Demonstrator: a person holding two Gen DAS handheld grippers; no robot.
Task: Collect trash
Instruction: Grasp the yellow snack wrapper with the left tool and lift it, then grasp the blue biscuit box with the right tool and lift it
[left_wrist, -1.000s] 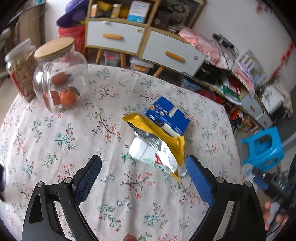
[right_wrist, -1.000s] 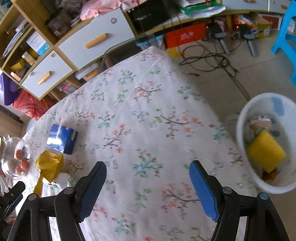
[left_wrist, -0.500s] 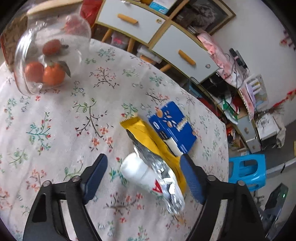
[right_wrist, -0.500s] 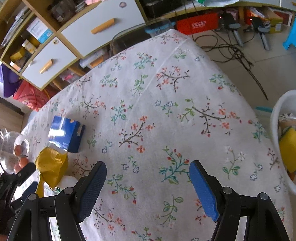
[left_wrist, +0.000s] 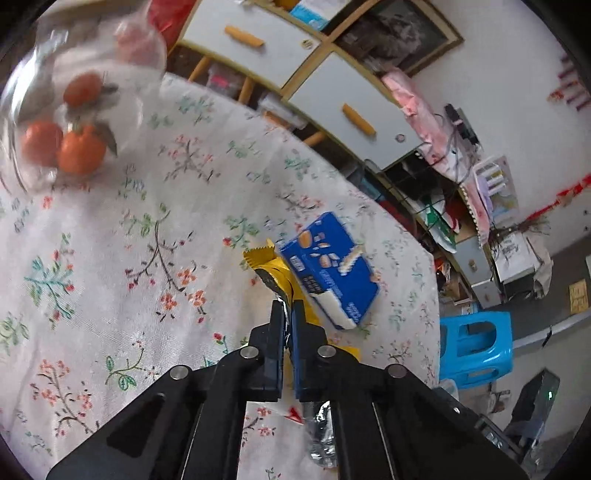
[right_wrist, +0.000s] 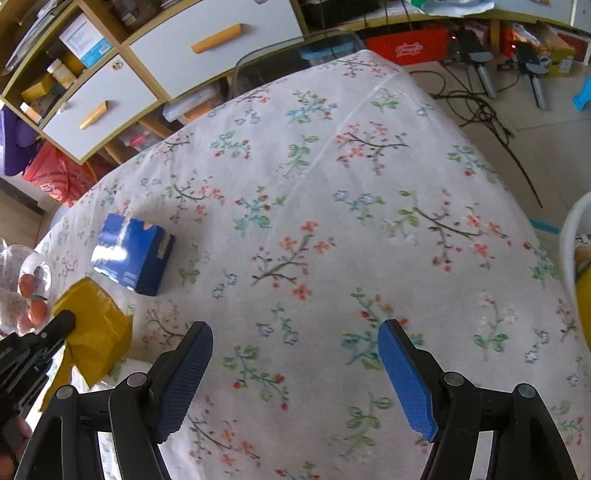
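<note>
My left claw (left_wrist: 287, 317) is clamped on the yellow foil wrapper (left_wrist: 271, 271), jaws almost together with only the crinkled film between them. My right claw (right_wrist: 295, 363) hangs spread wide over bare cloth, holding nothing.

Position of the trash: the wrapper lies on the floral desk (left_wrist: 122, 236), its far end just beside the blue biscuit box (left_wrist: 328, 273) and possibly overlapping it. A white bottle-like piece sits under my left claw, mostly hidden by the frame, so I cannot say whether the wrapper drapes over it. The white bin (right_wrist: 576, 258) shows at the right edge of the right wrist view, beyond the desk edge, with yellow trash already inside.

Risks as I judge them:
- The bite looks shallow, on a pinched fold. Slick foil could slide out during the lift or the carry across the desk.
- The wrapper's open silver end hangs below my claw; any crumbs inside may spill onto the cloth.
- If the film is snagged under the box or the white piece, pulling may drag either toward the desk edge.
- The glass jar of oranges (left_wrist: 70, 122) stands well apart, so low risk there.
</note>
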